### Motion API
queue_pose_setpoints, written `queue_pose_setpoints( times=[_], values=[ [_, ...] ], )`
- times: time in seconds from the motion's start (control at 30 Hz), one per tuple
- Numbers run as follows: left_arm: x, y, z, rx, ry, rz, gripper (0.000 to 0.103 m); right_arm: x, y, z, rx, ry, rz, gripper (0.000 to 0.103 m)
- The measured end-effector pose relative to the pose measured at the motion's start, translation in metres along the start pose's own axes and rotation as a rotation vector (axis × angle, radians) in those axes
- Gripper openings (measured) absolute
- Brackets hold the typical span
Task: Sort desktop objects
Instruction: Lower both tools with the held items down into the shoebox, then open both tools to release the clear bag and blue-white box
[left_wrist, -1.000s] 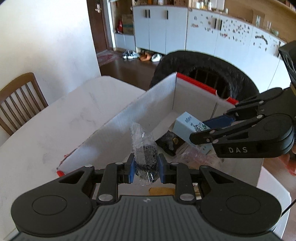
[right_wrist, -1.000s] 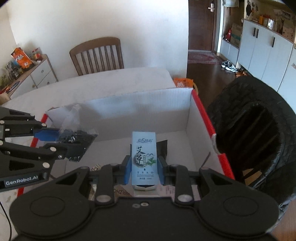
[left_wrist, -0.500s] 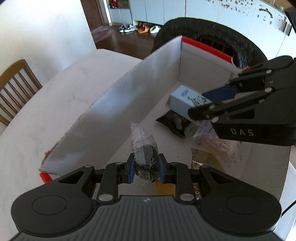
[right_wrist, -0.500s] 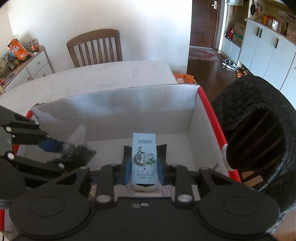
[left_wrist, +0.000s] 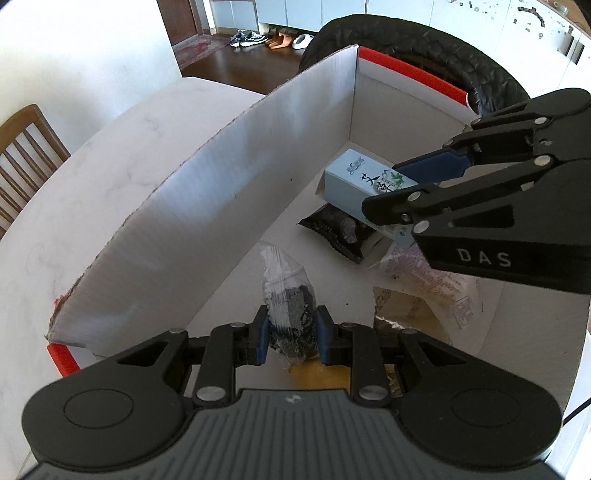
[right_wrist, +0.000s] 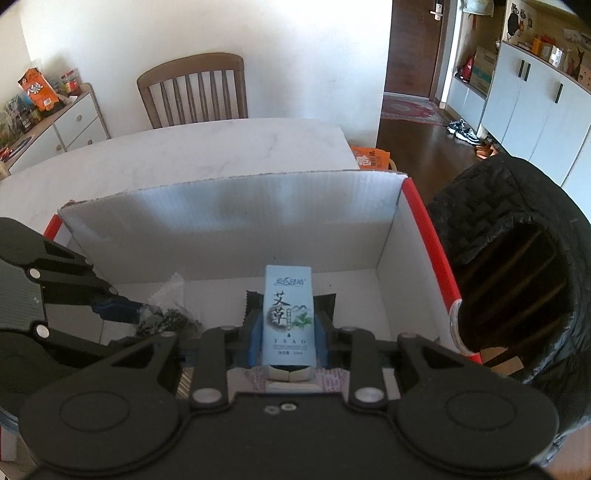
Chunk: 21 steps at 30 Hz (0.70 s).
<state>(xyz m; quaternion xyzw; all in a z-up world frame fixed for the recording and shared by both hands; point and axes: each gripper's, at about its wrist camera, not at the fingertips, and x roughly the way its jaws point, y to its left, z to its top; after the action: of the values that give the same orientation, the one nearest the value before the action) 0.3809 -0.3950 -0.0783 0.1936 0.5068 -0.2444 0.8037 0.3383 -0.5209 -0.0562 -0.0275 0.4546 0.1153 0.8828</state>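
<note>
We find the left hand-held gripper (left_wrist: 290, 334) at the lower centre of the left wrist frame, its blue pads clamped on a clear plastic bag (left_wrist: 287, 295) holding dark contents; the bag's crinkled top stands up above the pads. In the right wrist frame the same hand-held gripper enters from the left edge, with the bag (right_wrist: 168, 314) at its tip. The right hand-held gripper (right_wrist: 288, 338) sits at the lower centre of its own frame, clamped on a pale blue carton (right_wrist: 289, 315) printed with dark characters and a green leaf; the carton stands upright between the pads. In the left wrist frame this carton (left_wrist: 360, 184) appears at the right, tilted, held above the box floor. Both held items are inside the white cardboard box (left_wrist: 207, 206), which has red edging (left_wrist: 410, 70) on its rim. On the box floor, we note a black snack packet (left_wrist: 338, 230) below the carton, a clear printed bag (left_wrist: 428, 280) to its lower right, and a yellowish packet (left_wrist: 410, 314) near the bottom centre. The box rests on the white marbled bench (right_wrist: 221, 147). A wooden chair (right_wrist: 192, 90) stands behind the bench at the upper centre of the right wrist frame, and a black quilted object (right_wrist: 517, 258) lies just beside the box at the right edge.
</note>
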Motion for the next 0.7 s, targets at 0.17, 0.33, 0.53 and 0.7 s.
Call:
queue_pose_setpoints(
  times=[0.17, 0.33, 0.53, 0.7],
  values=[
    [0.004, 0.0, -0.002, -0.006, 0.027, 0.001, 0.024, 0.004, 0.002, 0.001, -0.011, 0.03, 0.001, 0.031],
    [0.002, 0.0, -0.004, -0.022, 0.028, -0.001, 0.027, 0.005, 0.003, -0.001, -0.007, 0.041, -0.005, 0.033],
    [-0.003, -0.001, -0.006, -0.011, 0.023, 0.022, 0.046, 0.001, 0.002, -0.002, 0.007, 0.041, -0.001, 0.035],
    [-0.018, -0.002, -0.009, -0.021, -0.024, 0.03, 0.069, -0.008, 0.001, -0.002, 0.015, 0.025, 0.005, 0.039]
  ],
)
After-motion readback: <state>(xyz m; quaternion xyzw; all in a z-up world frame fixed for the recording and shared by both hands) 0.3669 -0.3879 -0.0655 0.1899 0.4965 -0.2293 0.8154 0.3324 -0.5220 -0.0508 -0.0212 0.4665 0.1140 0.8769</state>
